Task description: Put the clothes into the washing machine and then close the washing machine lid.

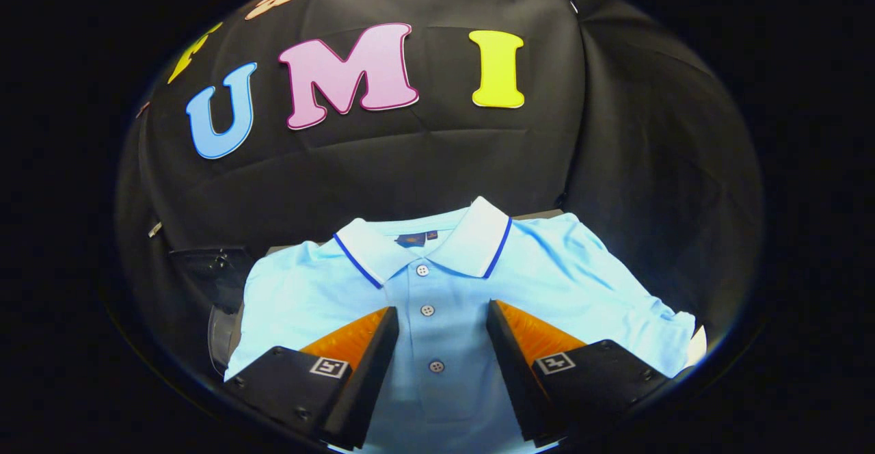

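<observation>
A light blue polo shirt (547, 262) lies flat below me, its white collar with a dark blue stripe pointing away from the fingers. Its button placket runs down the gap between my two fingers. My gripper (441, 317) hangs open above the shirt's chest, one finger on each side of the placket. Whether the fingertips touch the cloth I cannot tell. To the left of the shirt, a dark machine part with a clear curved rim (220, 303) shows, partly hidden by the shirt's sleeve.
The booth's black cloth wall (424, 160) rises just beyond the shirt's collar and wraps round to the right. A small grey strip of surface (536, 215) shows behind the right shoulder of the shirt.
</observation>
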The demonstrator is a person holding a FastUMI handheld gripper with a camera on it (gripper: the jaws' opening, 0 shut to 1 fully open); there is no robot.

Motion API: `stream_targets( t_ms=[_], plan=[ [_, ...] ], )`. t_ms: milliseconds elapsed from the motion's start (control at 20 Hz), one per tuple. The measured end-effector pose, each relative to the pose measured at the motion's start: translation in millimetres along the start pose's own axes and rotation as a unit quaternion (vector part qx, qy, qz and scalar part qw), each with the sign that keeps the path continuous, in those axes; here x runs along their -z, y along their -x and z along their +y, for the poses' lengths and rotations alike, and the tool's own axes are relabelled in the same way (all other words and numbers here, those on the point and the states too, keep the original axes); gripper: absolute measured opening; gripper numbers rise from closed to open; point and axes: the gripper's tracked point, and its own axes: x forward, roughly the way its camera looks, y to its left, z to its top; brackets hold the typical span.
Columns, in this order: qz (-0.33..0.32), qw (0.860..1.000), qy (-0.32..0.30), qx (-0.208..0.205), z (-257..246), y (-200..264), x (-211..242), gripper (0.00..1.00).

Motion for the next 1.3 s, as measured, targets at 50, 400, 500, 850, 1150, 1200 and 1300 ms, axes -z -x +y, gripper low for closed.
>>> stream_targets(
  t_ms=[50, 400, 500, 850, 1150, 1200, 1300],
  plan=[
    [0.001, 1.000, -0.001, 0.001, -1.2, -0.3, -0.4, 0.81],
    [0.009, 1.000, -0.007, -0.003, -0.2, -1.1, 0.4, 0.67],
    [0.013, 1.000, -0.006, -0.002, -0.2, -1.3, 1.2, 0.67],
    [0.036, 0.999, 0.013, -0.007, 7.2, -2.3, 3.4, 0.31],
    [0.032, 0.999, 0.001, 0.005, 6.8, -1.1, 3.1, 0.26],
    [0.028, 1.000, -0.004, 0.006, 6.6, -1.8, 1.4, 0.21],
    [0.018, 1.000, 0.012, -0.001, 6.7, 1.9, -1.3, 0.10]
  ],
)
